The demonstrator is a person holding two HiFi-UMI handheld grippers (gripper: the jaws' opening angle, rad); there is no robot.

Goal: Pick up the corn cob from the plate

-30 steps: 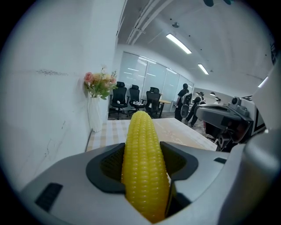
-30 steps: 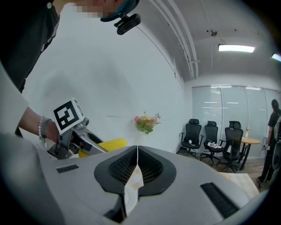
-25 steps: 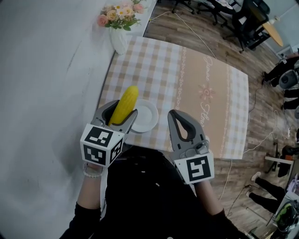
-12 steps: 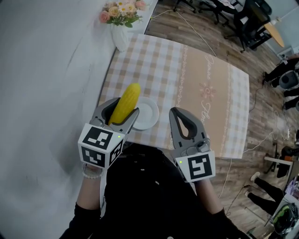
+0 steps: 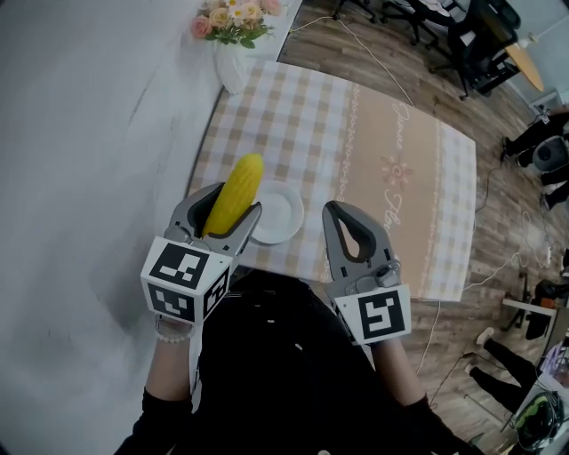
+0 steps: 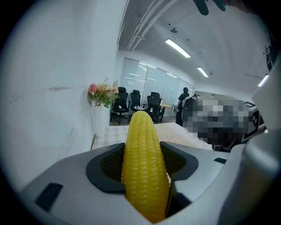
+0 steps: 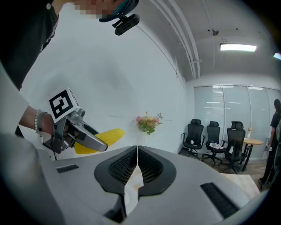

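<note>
A yellow corn cob is held in the air, with my left gripper shut on its middle. It points away from me and upward, over the left rim of the white plate. The plate sits bare on the checked tablecloth near the table's front edge. My right gripper hangs right of the plate, its jaws pressed together with nothing between them. The right gripper view also shows the corn cob in the left gripper.
A white vase of flowers stands at the table's far left corner, by the white wall. Office chairs and a person are beyond the table on the wooden floor.
My left gripper has drawn slightly toward me and lifted with the corn cob in it. The right gripper has barely moved.
</note>
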